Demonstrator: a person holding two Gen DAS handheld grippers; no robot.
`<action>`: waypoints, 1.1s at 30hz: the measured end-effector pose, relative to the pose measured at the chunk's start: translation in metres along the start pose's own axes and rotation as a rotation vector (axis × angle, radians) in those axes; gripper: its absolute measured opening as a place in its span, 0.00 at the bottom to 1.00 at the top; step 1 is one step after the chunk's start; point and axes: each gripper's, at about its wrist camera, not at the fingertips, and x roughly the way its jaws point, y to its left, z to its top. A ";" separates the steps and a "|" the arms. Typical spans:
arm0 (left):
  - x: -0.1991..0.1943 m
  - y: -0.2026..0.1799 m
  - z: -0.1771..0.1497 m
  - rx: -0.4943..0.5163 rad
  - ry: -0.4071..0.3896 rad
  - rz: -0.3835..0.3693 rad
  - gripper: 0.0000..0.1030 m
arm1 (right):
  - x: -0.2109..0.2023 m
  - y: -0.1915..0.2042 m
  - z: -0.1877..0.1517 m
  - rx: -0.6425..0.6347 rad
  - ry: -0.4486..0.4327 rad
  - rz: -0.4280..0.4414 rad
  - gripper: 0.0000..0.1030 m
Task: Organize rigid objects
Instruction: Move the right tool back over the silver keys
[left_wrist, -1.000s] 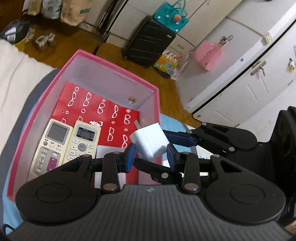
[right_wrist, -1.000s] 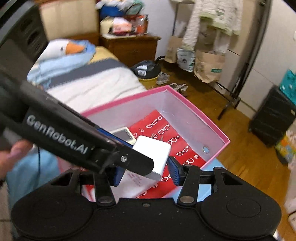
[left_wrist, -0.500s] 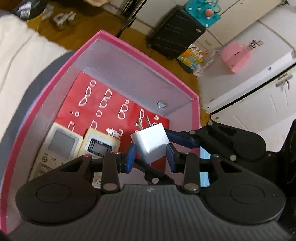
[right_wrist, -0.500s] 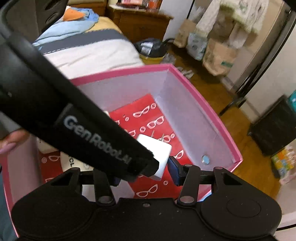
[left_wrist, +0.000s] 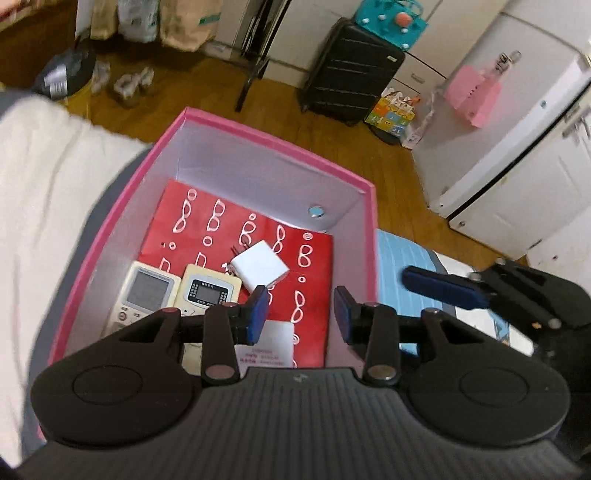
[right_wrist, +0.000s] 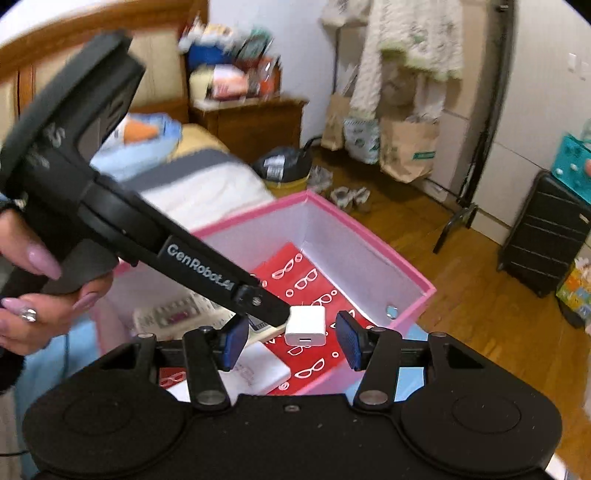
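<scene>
Where glossy pink box (left_wrist: 258, 133) sits, boxy white charger (left_wrist: 259, 268)

The left gripper (left_wrist: 301, 314) hides the lower halves of the two remote controls (left_wrist: 147, 293) and part of the white card (left_wrist: 275, 345) below them. In the right wrist view, the black arm of that gripper crosses the pink box (right_wrist: 373, 236), covering its near-left corner and most of the remotes, whose buttons are too blurred to read. The white charger (right_wrist: 306, 325) has one edge tucked behind that arm's tip. The hand (right_wrist: 40, 295) is cut off by the left edge. The shelf clutter behind the bed is smeared.
</scene>
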 end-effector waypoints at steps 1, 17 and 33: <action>-0.007 -0.007 -0.003 0.019 -0.004 0.000 0.36 | -0.014 -0.003 -0.004 0.035 -0.016 0.004 0.55; -0.070 -0.114 -0.078 0.302 -0.015 -0.094 0.36 | -0.118 -0.012 -0.104 0.237 0.011 -0.044 0.55; 0.017 -0.141 -0.134 0.329 0.211 -0.112 0.37 | -0.054 -0.005 -0.191 0.426 0.092 -0.069 0.56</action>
